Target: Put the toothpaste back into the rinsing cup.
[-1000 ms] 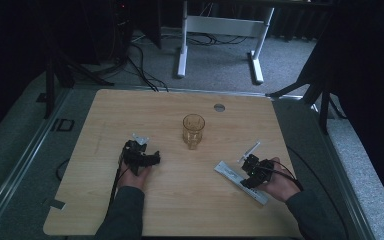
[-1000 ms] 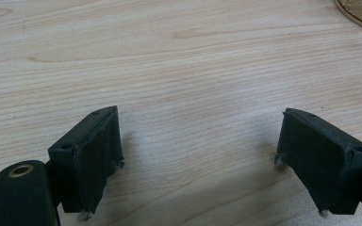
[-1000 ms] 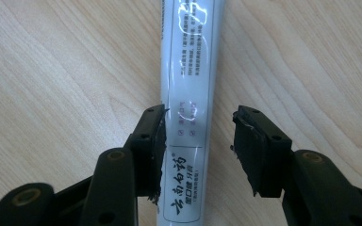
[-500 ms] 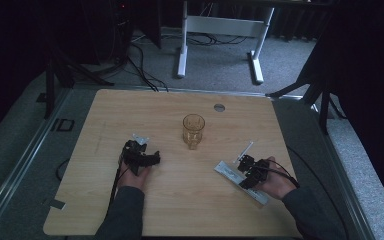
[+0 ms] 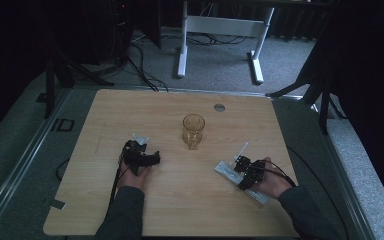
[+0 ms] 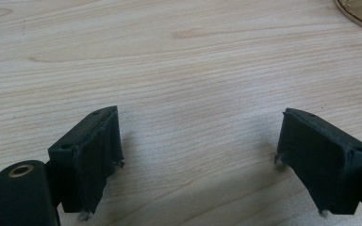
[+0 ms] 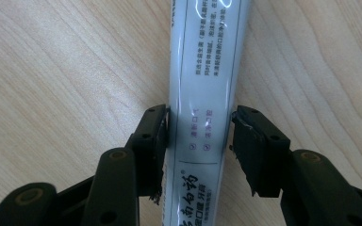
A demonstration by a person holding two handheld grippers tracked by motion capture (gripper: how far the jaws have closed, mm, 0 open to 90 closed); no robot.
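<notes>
— As the right tool (image 7: 199, 141) drops over the white tube (image 7: 207, 70), what has changed?
— It has slid toward the glass (image 5: 193, 131); jaws now bracket the tube, right of the glass on the surface (image 5: 105, 120), apparently pressing it.
— And the left tool (image 6: 198, 155)?
— Apart, empty, left of the glass.

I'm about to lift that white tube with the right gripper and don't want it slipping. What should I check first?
1. Right gripper jaws straddle the white printed tube, one on each side: ok.
2. Jaws closed firmly on the tube: cannot tell; they sit at its edges.
3. Tube flat on the wooden table: ok.
4. Left gripper open, holding nothing: ok.
5. Amber drinking glass upright, apart from the tube: ok.
</notes>
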